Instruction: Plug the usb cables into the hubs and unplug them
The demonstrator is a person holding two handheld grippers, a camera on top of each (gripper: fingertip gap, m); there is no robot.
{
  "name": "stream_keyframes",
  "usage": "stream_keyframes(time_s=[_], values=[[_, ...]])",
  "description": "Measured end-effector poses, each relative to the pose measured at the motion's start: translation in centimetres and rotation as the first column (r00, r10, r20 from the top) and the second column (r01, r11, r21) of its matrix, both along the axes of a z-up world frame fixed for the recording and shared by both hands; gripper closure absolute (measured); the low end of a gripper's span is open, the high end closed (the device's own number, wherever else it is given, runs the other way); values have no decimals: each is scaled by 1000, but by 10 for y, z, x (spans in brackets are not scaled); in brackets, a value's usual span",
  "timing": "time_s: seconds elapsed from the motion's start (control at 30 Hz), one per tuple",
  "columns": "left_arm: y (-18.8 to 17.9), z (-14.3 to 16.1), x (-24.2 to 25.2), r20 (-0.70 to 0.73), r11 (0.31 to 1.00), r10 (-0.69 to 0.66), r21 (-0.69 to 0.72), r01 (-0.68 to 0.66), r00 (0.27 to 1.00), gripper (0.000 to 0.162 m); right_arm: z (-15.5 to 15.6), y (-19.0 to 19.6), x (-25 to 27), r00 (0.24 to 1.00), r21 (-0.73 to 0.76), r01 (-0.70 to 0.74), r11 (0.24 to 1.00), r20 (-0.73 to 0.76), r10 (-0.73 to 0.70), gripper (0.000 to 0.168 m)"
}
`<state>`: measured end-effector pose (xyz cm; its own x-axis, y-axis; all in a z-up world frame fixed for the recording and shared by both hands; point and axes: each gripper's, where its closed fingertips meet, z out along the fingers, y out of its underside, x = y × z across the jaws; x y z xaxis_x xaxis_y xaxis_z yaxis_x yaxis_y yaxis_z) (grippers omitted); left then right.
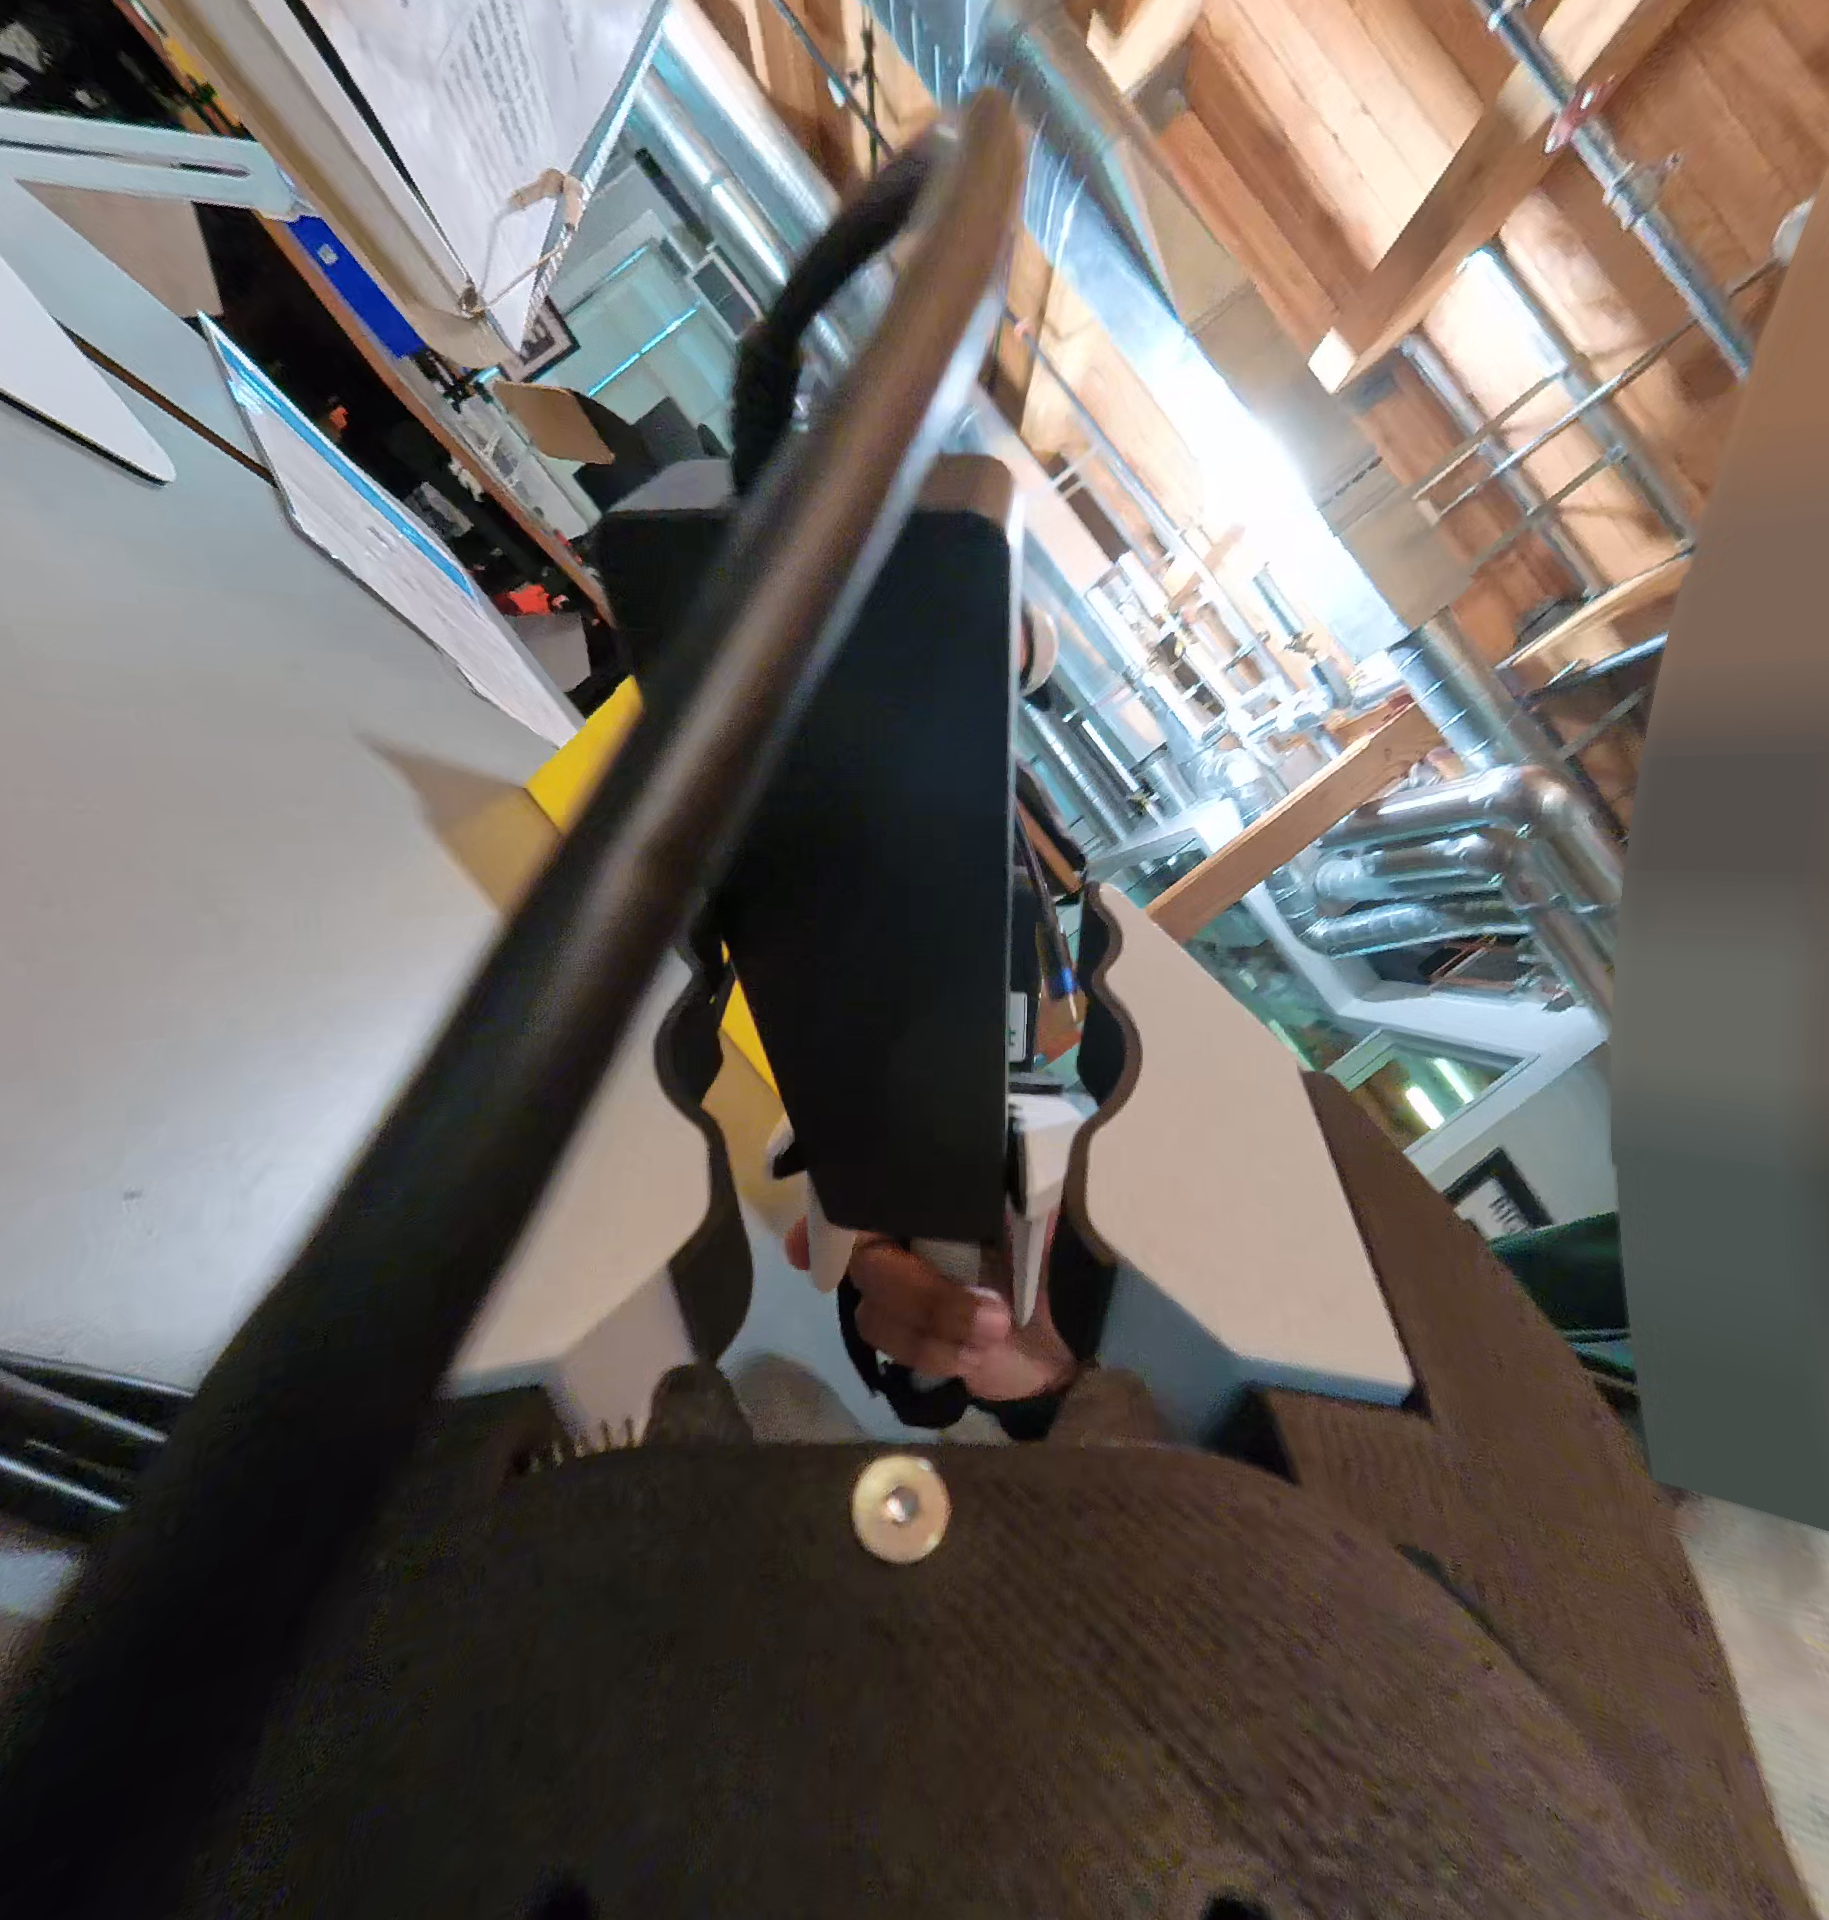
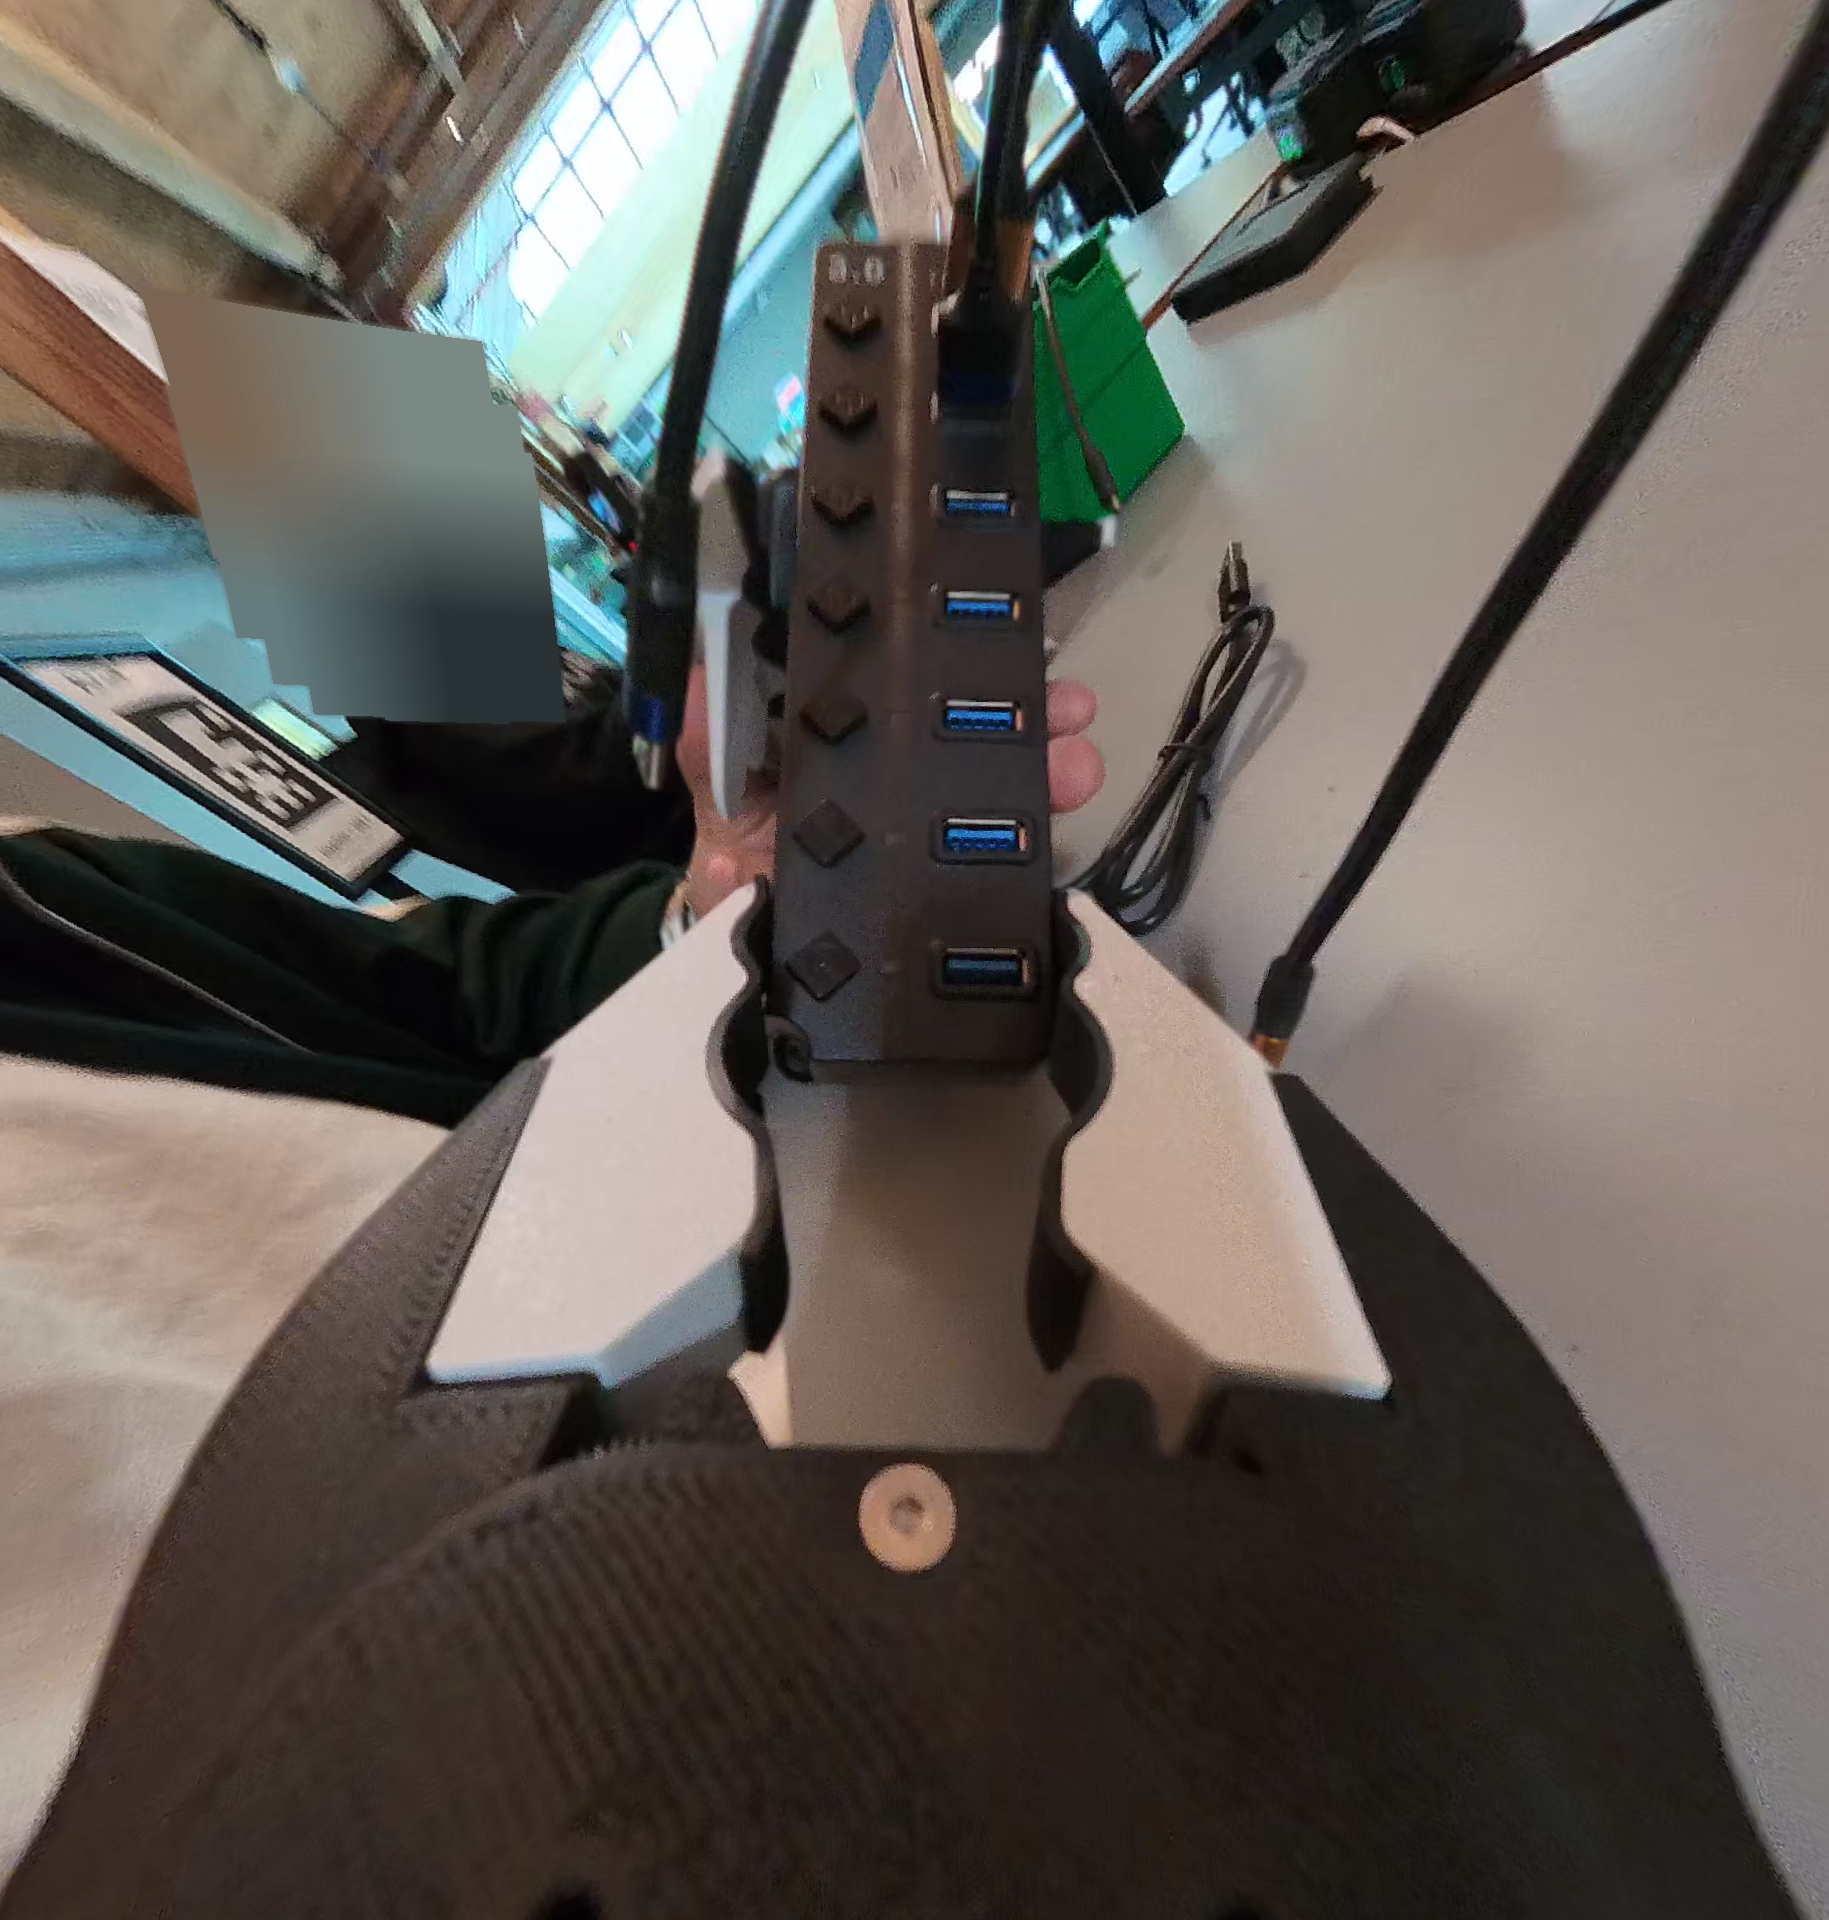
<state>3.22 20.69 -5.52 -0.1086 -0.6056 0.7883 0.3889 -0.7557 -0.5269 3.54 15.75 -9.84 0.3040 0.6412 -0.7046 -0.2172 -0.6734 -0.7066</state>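
The work surface is a pale grey table (image 2: pixel 1512 644); a green bin (image 2: pixel 1102 405), a coiled black cable (image 2: pixel 1190 758) and a fiducial marker card (image 2: pixel 235 769) sit on or near it, beneath exposed timber beams and metal ducting. The right gripper (image 2: pixel 905 997) has its jaws closed on the near end of a black multi-port USB hub (image 2: pixel 910 665), held off the table: one row of blue ports, one row of square buttons, one black plug (image 2: pixel 977 312) seated in the farthest port. The left gripper (image 1: pixel 889 1039) faces the hub's plain underside; its jaw state cannot be determined. A black USB cable (image 2: pixel 681 416) hangs beside the hub.
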Motion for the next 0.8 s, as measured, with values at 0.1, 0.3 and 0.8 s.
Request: stream_keyframes(time_s=[0.1, 0.3, 0.8], values=[[-4, -5, 5, -74, 998, 9, 66, -4, 997, 90, 6, 4, 9, 993, -71, 5, 997, -120, -13, 116], [-4, -6, 5, -71, 997, 14, 82, -8, 997, 110, 11, 3, 10, 978, -107, -23, 994, -210, 0, 116], [-16, 12, -1, 47, 988, -64, 143, 57, 997, 112, 20, -7, 1, 987, 21, -50, 999, -150, 52, 116]])
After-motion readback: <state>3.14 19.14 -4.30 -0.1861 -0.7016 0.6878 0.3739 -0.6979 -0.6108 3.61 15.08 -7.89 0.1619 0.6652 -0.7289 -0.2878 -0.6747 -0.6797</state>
